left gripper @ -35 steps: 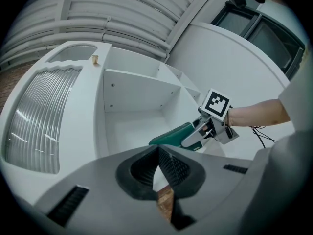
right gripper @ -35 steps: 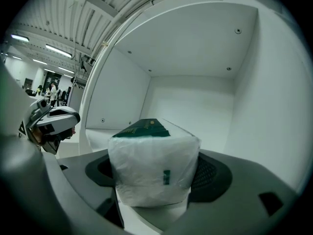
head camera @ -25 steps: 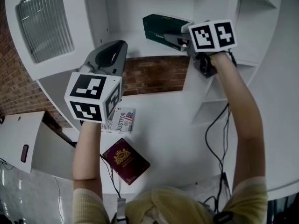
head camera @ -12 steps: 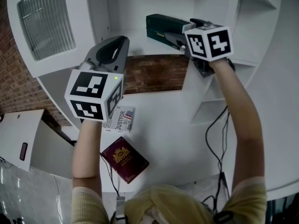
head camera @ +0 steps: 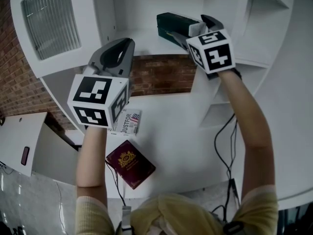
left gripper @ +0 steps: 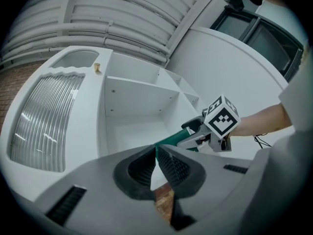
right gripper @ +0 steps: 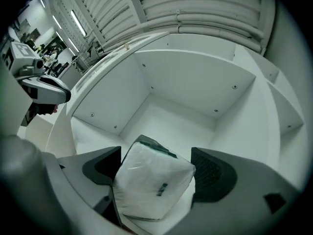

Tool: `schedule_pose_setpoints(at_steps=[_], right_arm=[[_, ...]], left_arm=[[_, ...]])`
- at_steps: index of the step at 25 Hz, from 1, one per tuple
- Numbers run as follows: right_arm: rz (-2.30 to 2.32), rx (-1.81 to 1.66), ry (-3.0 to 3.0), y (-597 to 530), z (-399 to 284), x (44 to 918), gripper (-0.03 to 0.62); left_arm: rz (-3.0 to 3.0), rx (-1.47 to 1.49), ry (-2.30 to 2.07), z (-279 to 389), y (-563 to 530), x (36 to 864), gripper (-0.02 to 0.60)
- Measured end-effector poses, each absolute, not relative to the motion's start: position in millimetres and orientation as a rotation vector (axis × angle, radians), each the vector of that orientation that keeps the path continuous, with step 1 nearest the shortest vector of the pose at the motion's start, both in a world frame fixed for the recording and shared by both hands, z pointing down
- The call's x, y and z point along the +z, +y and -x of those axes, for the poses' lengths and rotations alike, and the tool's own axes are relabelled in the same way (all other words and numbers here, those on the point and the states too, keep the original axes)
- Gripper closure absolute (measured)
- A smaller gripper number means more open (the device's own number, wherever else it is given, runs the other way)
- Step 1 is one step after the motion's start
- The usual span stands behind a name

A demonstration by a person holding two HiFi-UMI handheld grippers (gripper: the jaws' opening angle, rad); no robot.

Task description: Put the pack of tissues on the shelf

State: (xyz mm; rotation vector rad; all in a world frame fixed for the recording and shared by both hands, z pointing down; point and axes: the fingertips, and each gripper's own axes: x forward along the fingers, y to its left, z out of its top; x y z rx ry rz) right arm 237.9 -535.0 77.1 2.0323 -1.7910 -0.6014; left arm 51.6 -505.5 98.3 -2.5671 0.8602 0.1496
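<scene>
The right gripper (right gripper: 157, 166) has just been opening its jaws, now spread wide with the pack of tissues (right gripper: 151, 187) loose between them on the shelf (right gripper: 171, 121). I'd back it out straight and level, so neither pad drags the pack off.

The left gripper (left gripper: 156, 153) fills the bottom of the view, its dark ribbed jaws together with nothing between them. Beyond stands a white shelf (left gripper: 142, 102), with a ribbed glass door (left gripper: 41, 121) to its left and a small brass knob (left gripper: 97, 67) above. From the right, the right gripper (left gripper: 191, 132) reaches into the open compartment. Its jaws have just been opening, with the green pack of tissues (left gripper: 171, 140) between them.
</scene>
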Motion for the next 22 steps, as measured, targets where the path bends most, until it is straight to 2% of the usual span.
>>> schedule_pose_setpoints(at_steps=[10, 15, 22], right_arm=[[-2.06, -0.714, -1.697, -525.9, -240.2, 72.0, 0.183], [-2.114, -0.594, -1.797, -524.2, -256.0, 73.8, 0.183], [-2.097, -0.798, -1.616, -514.3, -243.3, 70.9, 0.183]], left_arm=[[2.56, 0.18, 0.89, -35.4, -490.8, 96.2, 0.578], [2.554, 0.189, 0.906, -27.3, -484.2, 98.0, 0.578], [2.548, 0.174, 0.919, -22.6, -483.7, 107.0, 0.578]])
